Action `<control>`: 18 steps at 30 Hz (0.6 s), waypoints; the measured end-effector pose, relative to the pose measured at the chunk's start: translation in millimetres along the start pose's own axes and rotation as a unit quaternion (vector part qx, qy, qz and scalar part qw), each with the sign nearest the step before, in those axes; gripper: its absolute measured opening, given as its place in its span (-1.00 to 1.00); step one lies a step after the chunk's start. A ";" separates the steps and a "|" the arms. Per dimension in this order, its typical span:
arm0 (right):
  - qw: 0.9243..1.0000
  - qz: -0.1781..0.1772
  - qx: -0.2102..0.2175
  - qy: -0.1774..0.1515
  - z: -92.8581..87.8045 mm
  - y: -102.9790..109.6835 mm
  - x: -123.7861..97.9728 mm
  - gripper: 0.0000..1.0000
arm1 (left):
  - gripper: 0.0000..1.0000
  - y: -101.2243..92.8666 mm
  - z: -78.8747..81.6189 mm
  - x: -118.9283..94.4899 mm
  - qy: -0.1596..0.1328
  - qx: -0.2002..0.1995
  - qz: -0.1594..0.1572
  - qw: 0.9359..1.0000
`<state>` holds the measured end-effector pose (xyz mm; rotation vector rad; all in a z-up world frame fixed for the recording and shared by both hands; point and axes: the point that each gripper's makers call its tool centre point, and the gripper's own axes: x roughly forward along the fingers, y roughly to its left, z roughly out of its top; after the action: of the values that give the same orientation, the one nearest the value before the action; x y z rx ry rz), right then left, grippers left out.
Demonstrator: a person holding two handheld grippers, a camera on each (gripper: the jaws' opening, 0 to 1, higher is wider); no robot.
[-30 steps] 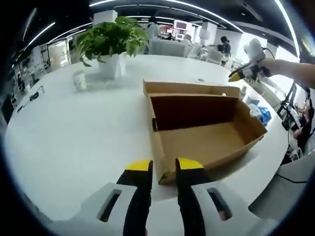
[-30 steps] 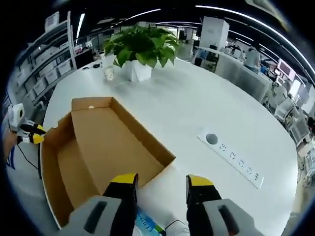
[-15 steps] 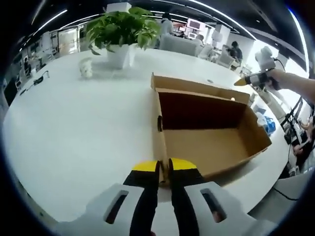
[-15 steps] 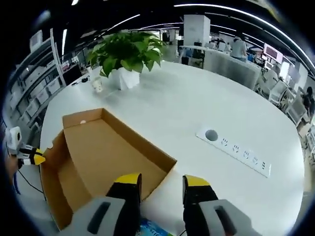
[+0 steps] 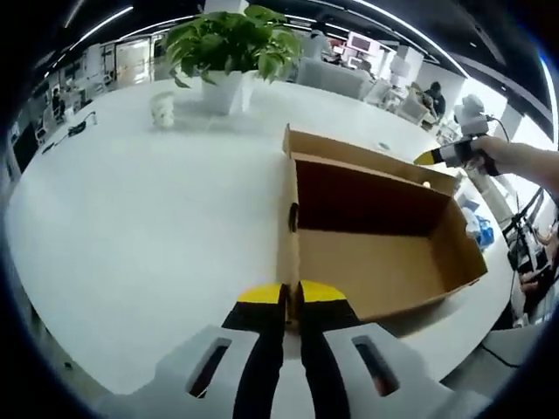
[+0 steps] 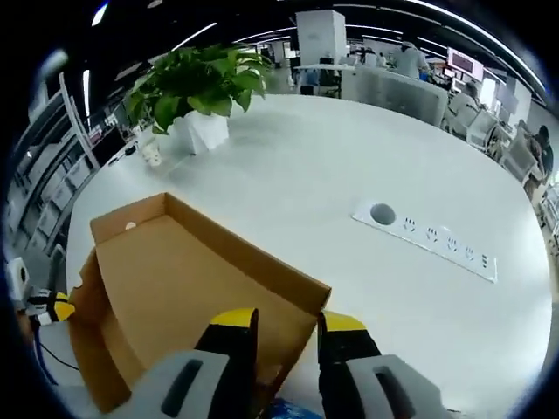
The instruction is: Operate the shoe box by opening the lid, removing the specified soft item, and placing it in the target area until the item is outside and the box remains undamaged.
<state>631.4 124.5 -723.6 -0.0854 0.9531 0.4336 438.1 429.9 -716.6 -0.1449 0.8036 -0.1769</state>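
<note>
left gripper (image 5: 290, 292) pinches box (image 5: 384, 262) corner; right gripper (image 6: 288, 321) narrow, contact unclear.

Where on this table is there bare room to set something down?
Bare white table lies between the cardboard box and the power strip, and between box and potted plant. It is crowded at the box's corner, where the left gripper clamps.

Brown cardboard shoe box (image 5: 384, 253) lies open (interior bare) on the table.
</note>
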 end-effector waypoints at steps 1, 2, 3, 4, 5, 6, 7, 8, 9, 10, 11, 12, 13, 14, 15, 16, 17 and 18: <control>1.000 -0.002 0.001 0.002 -1.1 0.6 1.0 -0.64 | -0.94 0.1 0.0 0.0 0.000 0.000 0.000 1.000; 1.000 -0.013 -0.007 0.003 -2.9 -0.3 1.8 -0.72 | -0.94 0.6 0.0 0.0 0.000 0.000 0.001 1.000; 1.000 -0.017 -0.009 0.002 -3.1 -0.9 1.8 -0.77 | -0.95 0.6 0.0 0.1 0.001 0.001 0.002 1.000; 1.000 -0.024 -0.006 0.000 -3.5 -2.4 2.5 -0.79 | -0.95 0.4 0.2 0.1 0.002 0.005 0.005 1.000; 1.000 -0.030 0.001 0.002 -4.6 -3.8 2.3 -0.77 | -0.95 0.3 0.2 0.2 0.003 0.005 0.006 1.000; 0.999 -0.033 0.007 0.003 -5.7 -5.0 2.3 -0.76 | -0.95 0.3 0.2 0.2 0.004 0.005 0.008 1.000; 0.999 -0.036 0.013 0.002 -6.0 -7.0 2.3 -0.74 | -0.96 0.4 0.1 0.1 0.005 0.005 0.010 1.000; 0.999 -0.038 0.018 0.000 -5.7 -8.5 1.7 -0.72 | -0.96 0.6 0.1 0.3 0.006 0.004 0.011 1.000; 0.999 -0.041 0.018 -0.005 -4.0 -11.2 0.1 -0.69 | -0.96 0.8 0.0 0.3 0.007 0.004 0.011 1.000; 0.999 -0.045 0.017 -0.008 -3.1 -13.6 -1.1 -0.66 | -0.96 0.8 -0.1 0.3 0.007 0.004 0.012 1.000; 0.999 -0.051 0.017 -0.008 -2.6 -16.6 -2.9 -0.64 | -0.96 0.7 -0.2 0.3 0.007 0.004 0.012 1.000; 0.998 -0.053 0.017 -0.009 -2.2 -19.6 -4.6 -0.64 | -0.96 0.7 -0.1 0.4 0.007 0.004 0.013 1.000; 0.998 -0.054 0.022 -0.007 -2.6 -22.1 -5.3 -0.64 | -0.97 0.7 -0.2 0.4 0.007 0.005 0.014 1.000; 0.998 -0.054 0.027 -0.008 -2.8 -23.6 -6.1 -0.63 | -0.97 0.7 -0.1 0.6 0.008 0.006 0.015 1.000; 0.998 -0.054 0.030 -0.008 -2.6 -24.6 -5.7 -0.62 | -0.97 0.7 -0.1 0.6 0.009 0.006 0.016 1.000; 0.998 -0.055 0.034 -0.004 -4.3 -25.2 -4.9 -0.61 | -0.97 0.9 -0.1 0.8 0.010 0.005 0.017 1.000; 0.998 -0.057 0.034 0.004 -8.1 -25.5 -3.7 -0.60 | -0.97 1.0 -0.2 0.8 0.011 0.004 0.017 1.000; 0.998 -0.056 0.037 0.008 -10.2 -25.5 -2.6 -0.60 | -0.97 1.1 -0.2 0.8 0.012 0.004 0.018 1.000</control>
<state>632.3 97.8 -730.4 -0.0758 0.9736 0.2941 438.7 430.7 -717.5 -0.1205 0.8280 -0.1487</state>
